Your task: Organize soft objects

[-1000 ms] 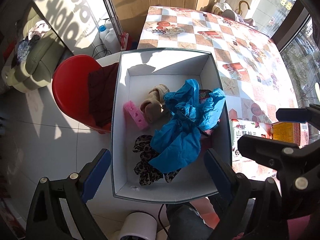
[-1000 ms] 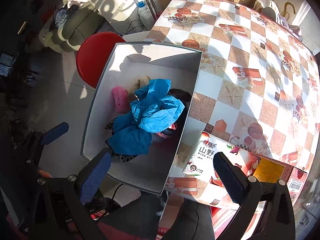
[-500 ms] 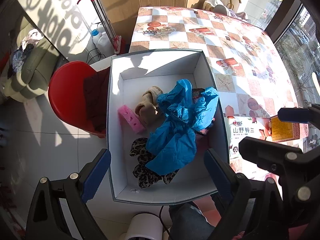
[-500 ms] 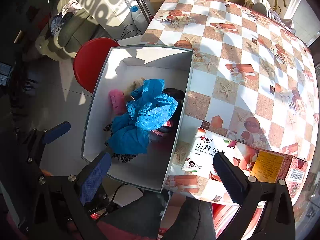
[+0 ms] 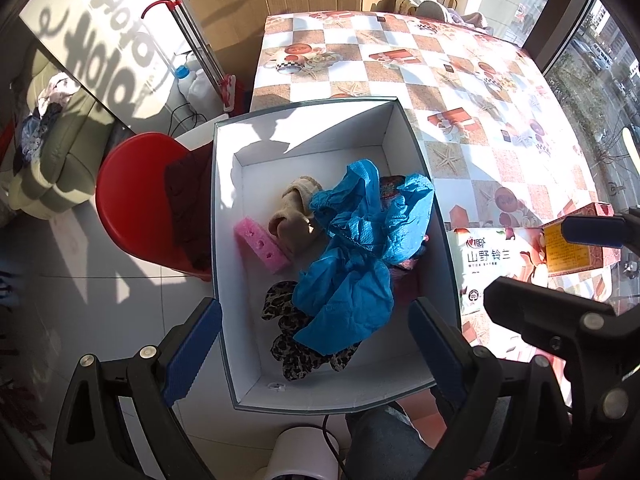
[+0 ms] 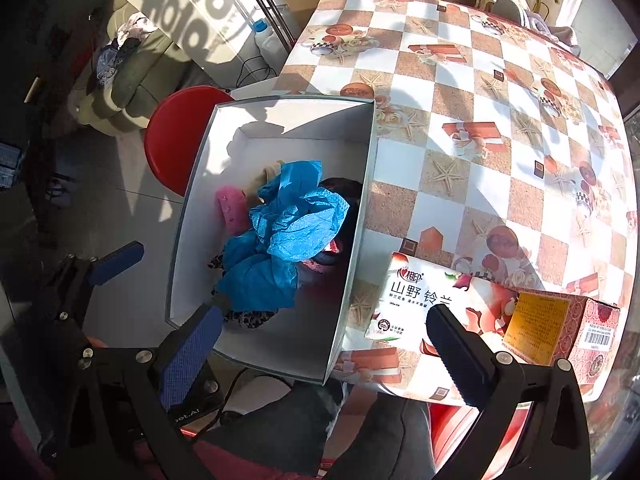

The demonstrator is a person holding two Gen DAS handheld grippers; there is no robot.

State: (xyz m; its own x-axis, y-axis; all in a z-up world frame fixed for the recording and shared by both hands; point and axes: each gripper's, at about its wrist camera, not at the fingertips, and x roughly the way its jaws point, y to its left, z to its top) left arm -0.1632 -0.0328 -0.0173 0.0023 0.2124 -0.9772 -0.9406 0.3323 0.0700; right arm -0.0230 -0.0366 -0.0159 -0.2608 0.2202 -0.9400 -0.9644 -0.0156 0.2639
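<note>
We are hovering both tools, left (image 5: 316, 344) and right (image 6: 320, 344), spread and empty above the white box (image 5: 304, 120), since the blue cloth (image 5: 356, 256) and other soft things are sitting inside it.

Checkered table (image 6: 460, 128); tissue pack (image 6: 424, 300), perhaps box (image 6: 560, 324)

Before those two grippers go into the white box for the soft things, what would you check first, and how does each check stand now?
1. Left gripper open and empty: ok.
2. Right gripper open and empty: ok.
3. White box open on top, nothing covering it: ok.
4. Blue cloth lies on top, reachable: ok.
5. Leopard-print fabric free to lift: not ok, partly under the blue cloth.
6. What lies beneath the cloth by the right wall: cannot tell.
</note>
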